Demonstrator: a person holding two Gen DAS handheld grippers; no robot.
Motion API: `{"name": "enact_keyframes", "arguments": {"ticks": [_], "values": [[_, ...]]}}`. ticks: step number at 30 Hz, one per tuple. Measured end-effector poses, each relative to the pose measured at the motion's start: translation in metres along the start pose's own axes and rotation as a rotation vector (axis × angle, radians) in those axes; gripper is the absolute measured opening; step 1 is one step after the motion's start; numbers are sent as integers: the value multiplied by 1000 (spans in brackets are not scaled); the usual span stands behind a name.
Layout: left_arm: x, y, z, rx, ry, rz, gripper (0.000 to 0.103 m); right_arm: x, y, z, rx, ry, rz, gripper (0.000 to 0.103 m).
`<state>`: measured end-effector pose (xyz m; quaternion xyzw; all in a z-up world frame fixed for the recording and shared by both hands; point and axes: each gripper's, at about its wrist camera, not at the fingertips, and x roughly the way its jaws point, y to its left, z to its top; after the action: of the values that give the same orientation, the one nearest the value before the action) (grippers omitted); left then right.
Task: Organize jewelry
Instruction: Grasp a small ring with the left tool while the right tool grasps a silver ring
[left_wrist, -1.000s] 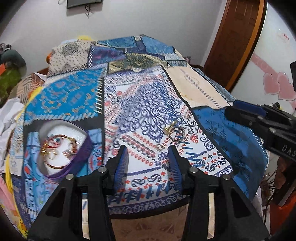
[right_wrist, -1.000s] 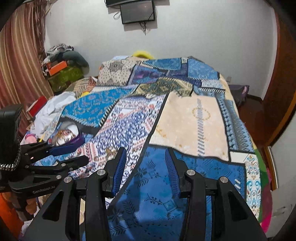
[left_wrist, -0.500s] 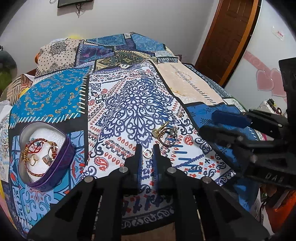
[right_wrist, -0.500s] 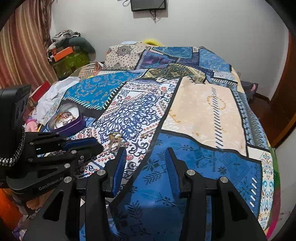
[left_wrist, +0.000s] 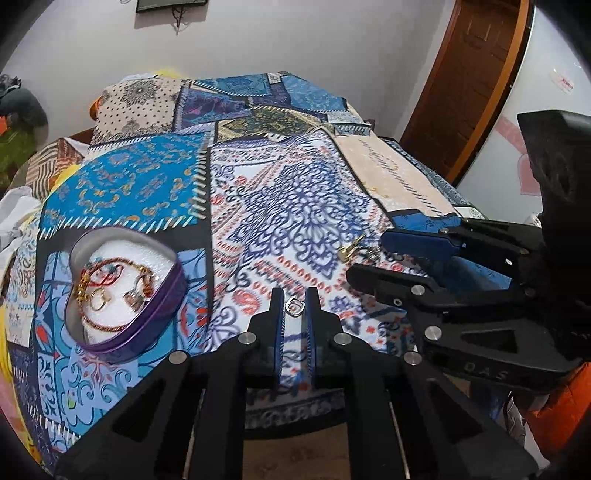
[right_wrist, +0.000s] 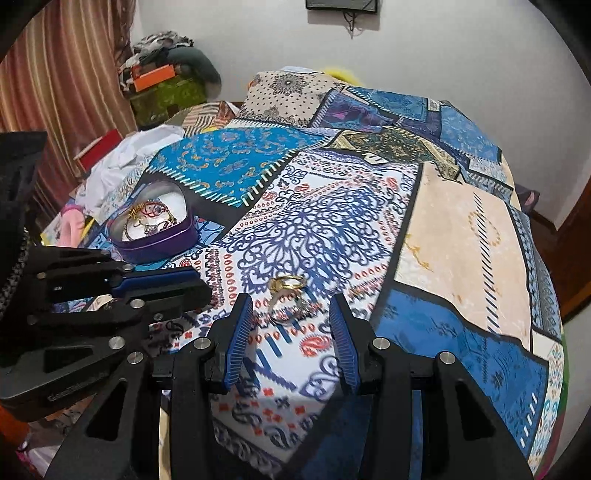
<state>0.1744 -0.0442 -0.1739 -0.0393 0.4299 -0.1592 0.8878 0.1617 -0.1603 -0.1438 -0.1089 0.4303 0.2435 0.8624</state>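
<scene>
Pinched between the narrowly closed jaws of the left gripper (left_wrist: 294, 308) is a small silver ring (left_wrist: 295, 306), held at the fingertips above the patterned bedspread (left_wrist: 303, 206). A heart-shaped purple tin (left_wrist: 122, 295) with a white lining is seen to the left on the bedspread, with red and gold bracelets and a gold hoop lying inside. The right gripper (right_wrist: 291, 325) is held wide open with nothing gripped; between its fingers a small heap of gold and silver rings (right_wrist: 288, 295) is seen on the cloth.
</scene>
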Motion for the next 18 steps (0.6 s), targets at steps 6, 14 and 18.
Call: {"name": "enact_keyframes", "arguments": {"ticks": [6, 14, 18], "values": [[-3, 4, -4, -21, -4, -7, 9, 6, 1, -1, -14, 11, -19, 36], [-14, 2, -4, -18, -17, -8, 9, -4, -9, -5, 53, -5, 12, 11], [-23, 1, -3, -20, -36, -4, 9, -14, -9, -6, 63, -28, 10, 10]]}}
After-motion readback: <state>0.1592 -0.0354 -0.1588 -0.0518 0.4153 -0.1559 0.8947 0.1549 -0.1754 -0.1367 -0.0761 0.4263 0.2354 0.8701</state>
